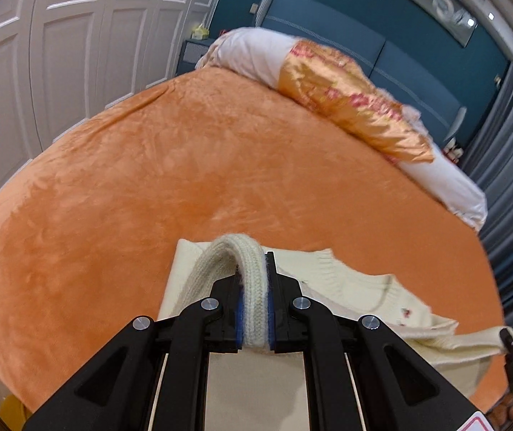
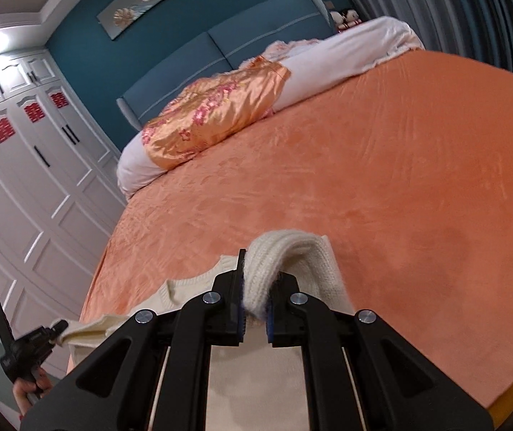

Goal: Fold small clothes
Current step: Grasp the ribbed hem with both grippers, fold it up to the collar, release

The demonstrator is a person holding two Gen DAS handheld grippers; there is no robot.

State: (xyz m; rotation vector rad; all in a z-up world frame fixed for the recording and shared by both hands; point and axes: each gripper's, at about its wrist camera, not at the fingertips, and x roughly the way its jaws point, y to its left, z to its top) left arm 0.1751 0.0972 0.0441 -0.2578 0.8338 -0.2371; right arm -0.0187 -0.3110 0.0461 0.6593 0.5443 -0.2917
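Left gripper (image 1: 254,309) and right gripper (image 2: 254,305) each pinch the cream sweater (image 1: 364,287); we hold it spread above the orange bed (image 1: 184,179), likely to lay flat.

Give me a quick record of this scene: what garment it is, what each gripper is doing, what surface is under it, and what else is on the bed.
garment: cream knit sweater, stretched between the two grippers
left gripper: shut on a ribbed edge of the sweater
right gripper: shut on another ribbed edge
surface: orange bedspread
also on bed: rolled duvet by the headboard
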